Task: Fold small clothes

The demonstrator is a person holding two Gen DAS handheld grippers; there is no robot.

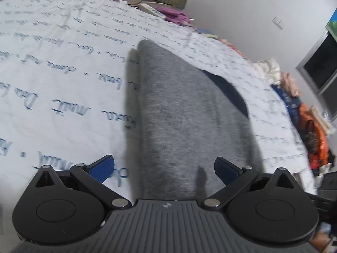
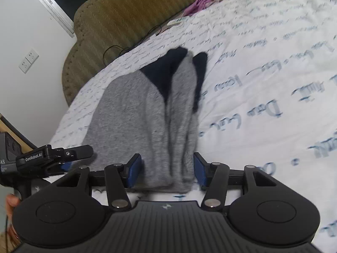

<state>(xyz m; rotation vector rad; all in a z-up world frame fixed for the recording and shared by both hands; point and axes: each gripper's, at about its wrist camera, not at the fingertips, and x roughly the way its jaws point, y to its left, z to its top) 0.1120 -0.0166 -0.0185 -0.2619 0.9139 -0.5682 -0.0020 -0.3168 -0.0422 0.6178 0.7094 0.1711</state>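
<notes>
While the grey garment (image 1: 185, 113) lies folded lengthwise on the white bedsheet (image 1: 63, 63) with blue script printed on it, both grippers sit at its near end. Using that garment as the reference: it's a long grey strip with dark navy parts (image 2: 166, 71) at its far end, stretched out away from both cameras.

The left gripper (image 1: 164, 168) has its blue pads spread wide, one off the garment's left edge over bare sheet, the other over the garment's right side. Nothing is pinched, the fabric just lies flat under the gap.

The right gripper (image 2: 166, 170) has its jaws about half spread, with the garment's bunched near end sitting between the pads (image 2: 134, 168). They look right beside the fabric on both sides, but I can't tell for sure if they're actually pressing it. The picture's a bit blurry there.

Beyond the garment's far end there's an olive padded headboard (image 2: 126, 14), plus a purple cloth (image 1: 174, 14) and a white remote (image 1: 152, 10) near the sheet's edge. Left of the garment in the right wrist view, the other gripper's black body pokes in.
</notes>
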